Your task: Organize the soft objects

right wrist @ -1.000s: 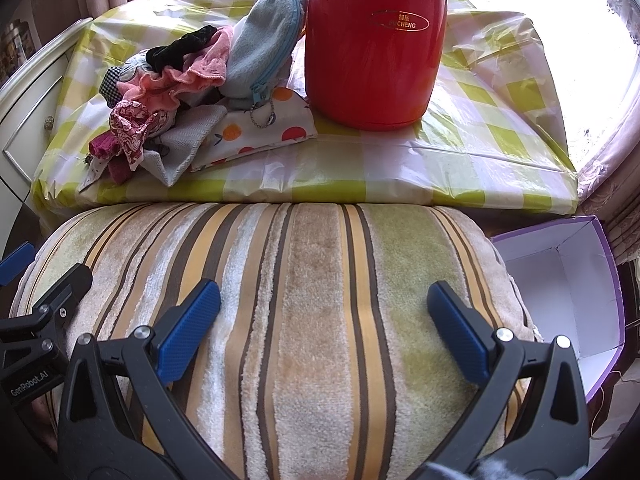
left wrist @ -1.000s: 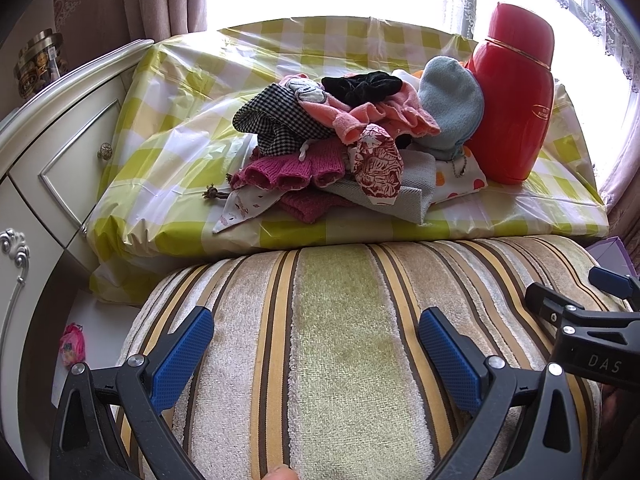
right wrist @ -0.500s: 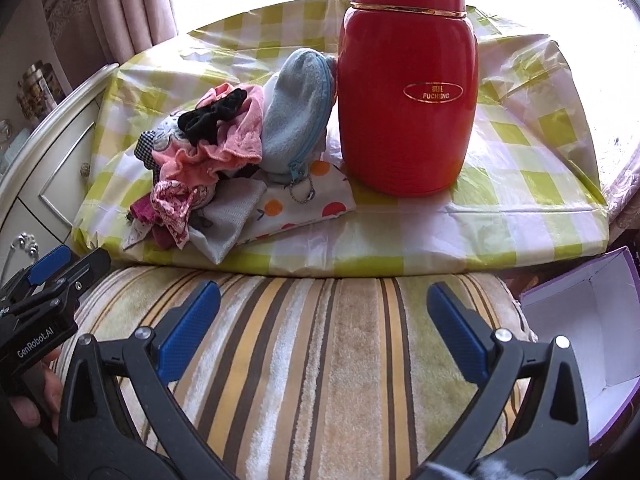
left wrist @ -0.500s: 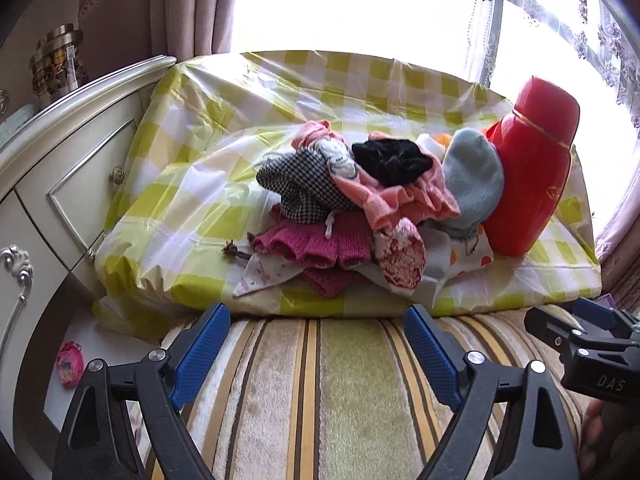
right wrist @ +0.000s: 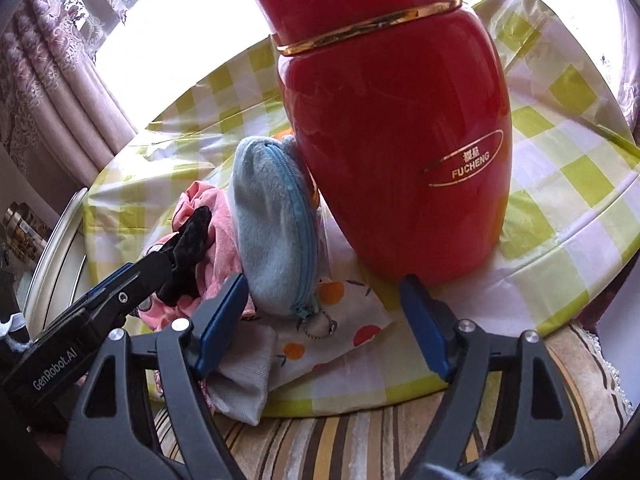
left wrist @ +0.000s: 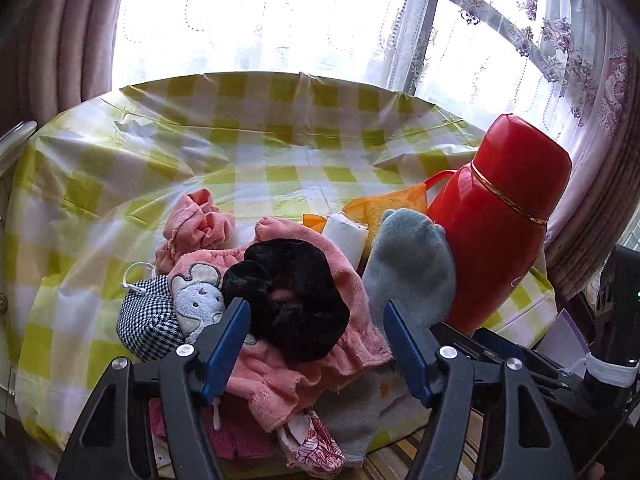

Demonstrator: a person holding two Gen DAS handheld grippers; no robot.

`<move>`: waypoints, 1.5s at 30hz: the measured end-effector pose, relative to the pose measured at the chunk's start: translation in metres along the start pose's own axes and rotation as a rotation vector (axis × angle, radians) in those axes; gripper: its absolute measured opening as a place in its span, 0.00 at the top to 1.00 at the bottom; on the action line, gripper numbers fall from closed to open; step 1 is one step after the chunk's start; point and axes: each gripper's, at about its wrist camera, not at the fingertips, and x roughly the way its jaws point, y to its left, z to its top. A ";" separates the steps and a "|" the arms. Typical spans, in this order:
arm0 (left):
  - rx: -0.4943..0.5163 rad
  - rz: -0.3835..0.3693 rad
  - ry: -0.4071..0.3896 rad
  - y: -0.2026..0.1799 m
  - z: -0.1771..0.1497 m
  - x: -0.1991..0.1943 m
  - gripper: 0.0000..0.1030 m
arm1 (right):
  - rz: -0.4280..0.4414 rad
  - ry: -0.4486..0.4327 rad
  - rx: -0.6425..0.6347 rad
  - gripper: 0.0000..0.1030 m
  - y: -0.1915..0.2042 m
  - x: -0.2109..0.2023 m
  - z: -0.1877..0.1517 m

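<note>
A heap of soft things lies on the yellow-checked tablecloth (left wrist: 280, 140). On top is a black scrunchie (left wrist: 288, 296), resting on a pink fleece cloth (left wrist: 280, 384). My left gripper (left wrist: 316, 344) hovers over the heap with its jaws closing and the scrunchie between them; the pads are not pressing on it. Its fingers (right wrist: 148, 272) reach the scrunchie (right wrist: 192, 240) in the right wrist view. My right gripper (right wrist: 322, 320) is closing too, with the lower end of a pale blue zipped plush pouch (right wrist: 272, 224) and a dotted white cloth (right wrist: 344, 332) between its pads, untouched.
A tall red thermos (right wrist: 392, 140) stands right beside the pouch. A houndstooth cloth (left wrist: 148, 324) and a grey cloth (right wrist: 244, 368) are part of the heap. A striped cushion (right wrist: 360, 440) lies below the table edge. A white cabinet (right wrist: 60, 240) stands left.
Both grippers moved forward from above the striped cushion to the heap on the table. Both pairs of jaws have narrowed, the left more than the right.
</note>
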 end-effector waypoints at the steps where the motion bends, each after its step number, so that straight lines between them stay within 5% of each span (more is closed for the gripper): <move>1: -0.003 -0.006 0.021 0.003 0.001 0.008 0.35 | 0.002 0.007 0.019 0.22 -0.001 0.005 0.000; 8: 0.031 0.001 0.096 0.017 -0.003 0.036 0.80 | 0.068 -0.031 0.027 0.22 0.008 0.016 0.006; 11: -0.009 -0.028 0.073 0.024 -0.006 0.030 0.84 | 0.082 -0.028 0.043 0.24 0.014 0.027 0.011; 13: -0.030 -0.042 0.048 0.027 -0.009 0.022 0.85 | 0.094 -0.031 0.044 0.30 0.018 0.031 0.013; 19: -0.097 -0.071 -0.026 0.036 -0.023 -0.009 0.85 | 0.058 -0.033 -0.016 0.71 0.030 0.036 0.014; 23: -0.120 -0.078 -0.056 0.036 -0.027 -0.023 0.85 | 0.034 -0.032 -0.072 0.87 0.030 0.033 0.011; 32: -0.139 -0.104 -0.167 0.025 -0.024 -0.063 0.85 | 0.061 -0.075 -0.155 0.91 0.024 -0.016 0.007; 40: -0.106 -0.174 -0.161 -0.016 -0.032 -0.080 0.85 | 0.069 -0.082 -0.206 0.91 -0.001 -0.080 -0.005; 45: -0.031 -0.260 -0.137 -0.064 -0.036 -0.086 0.85 | -0.005 -0.109 -0.208 0.91 -0.039 -0.125 -0.006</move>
